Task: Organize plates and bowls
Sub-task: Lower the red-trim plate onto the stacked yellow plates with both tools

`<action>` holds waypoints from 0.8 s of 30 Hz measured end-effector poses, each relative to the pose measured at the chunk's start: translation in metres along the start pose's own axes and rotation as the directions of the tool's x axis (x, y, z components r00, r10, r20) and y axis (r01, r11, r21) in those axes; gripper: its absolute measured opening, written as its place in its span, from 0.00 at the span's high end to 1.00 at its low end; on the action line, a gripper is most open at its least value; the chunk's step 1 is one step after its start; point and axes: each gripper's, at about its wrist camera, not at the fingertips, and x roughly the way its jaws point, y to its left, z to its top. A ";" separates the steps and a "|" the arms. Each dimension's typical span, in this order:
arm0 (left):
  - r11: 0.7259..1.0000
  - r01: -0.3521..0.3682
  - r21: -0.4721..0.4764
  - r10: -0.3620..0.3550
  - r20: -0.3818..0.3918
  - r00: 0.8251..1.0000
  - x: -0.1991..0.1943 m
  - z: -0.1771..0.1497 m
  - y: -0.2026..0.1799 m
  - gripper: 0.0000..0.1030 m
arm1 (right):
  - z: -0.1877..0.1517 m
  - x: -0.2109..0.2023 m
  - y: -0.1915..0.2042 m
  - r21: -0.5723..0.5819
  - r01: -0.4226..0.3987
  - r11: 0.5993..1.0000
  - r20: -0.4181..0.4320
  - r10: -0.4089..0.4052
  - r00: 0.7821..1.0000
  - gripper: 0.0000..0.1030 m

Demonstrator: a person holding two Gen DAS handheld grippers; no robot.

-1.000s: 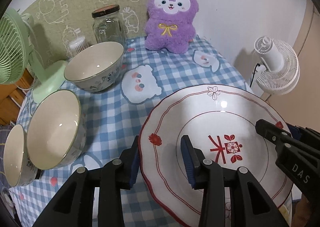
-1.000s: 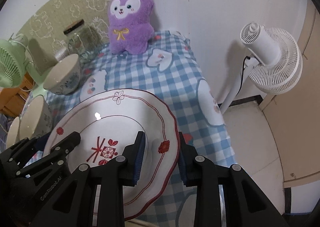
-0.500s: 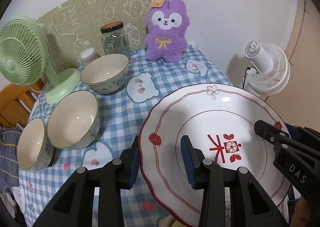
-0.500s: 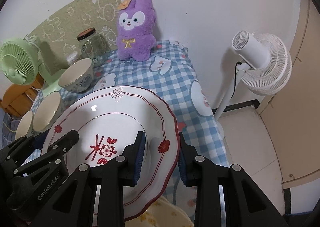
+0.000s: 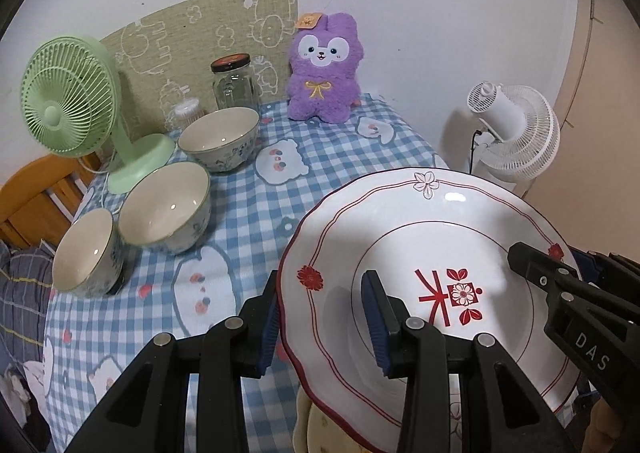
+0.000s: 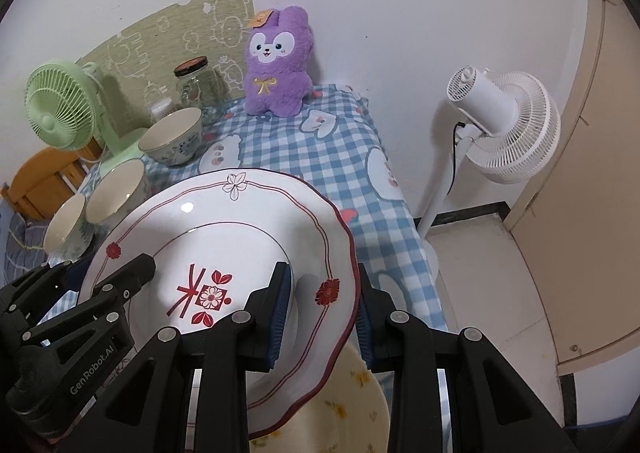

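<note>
While both grippers clamp it, plate [image 5: 432, 237] hangs lifted.

Left gripper [image 5: 322, 319]: pointed steeply downward, blue pads clamped across the left rim of the red-trimmed plate [image 5: 436, 237].
Right gripper [image 6: 322, 311]: same downward tilt, pads clamped across the plate's opposite rim.

Table [image 5: 256, 213] under blue-white check cloth with cartoon patches. Far edge: purple plush [image 5: 325, 73], glass jar [image 5: 234, 83], small clear container [image 5: 186, 111], maybe cotton swabs. Left: green fan [image 5: 76, 101]. Three bowls [image 5: 166, 207] in left row, far to near. Yellowish plate [image 6: 352, 405] near edge, mostly hidden.
</note>
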 end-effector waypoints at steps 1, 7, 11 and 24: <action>1.000 0.001 -0.002 -0.001 0.001 1.000 -0.002 -0.003 0.000 0.63 | -0.004 -0.003 0.000 0.000 0.002 1.000 0.002 -0.002 1.000 0.68; 1.000 0.002 0.002 -0.002 0.004 1.000 -0.014 -0.021 -0.004 0.63 | -0.024 -0.014 0.000 0.001 0.007 1.000 0.007 -0.007 1.000 0.68; 1.000 0.005 -0.008 -0.005 0.005 1.000 -0.018 -0.031 -0.003 0.63 | -0.037 -0.021 0.000 -0.001 0.007 1.000 0.014 -0.007 1.000 0.68; 1.000 0.019 0.003 -0.019 -0.012 1.000 -0.018 -0.065 -0.010 0.63 | -0.074 -0.023 -0.004 0.015 0.014 1.000 -0.008 -0.014 1.000 0.68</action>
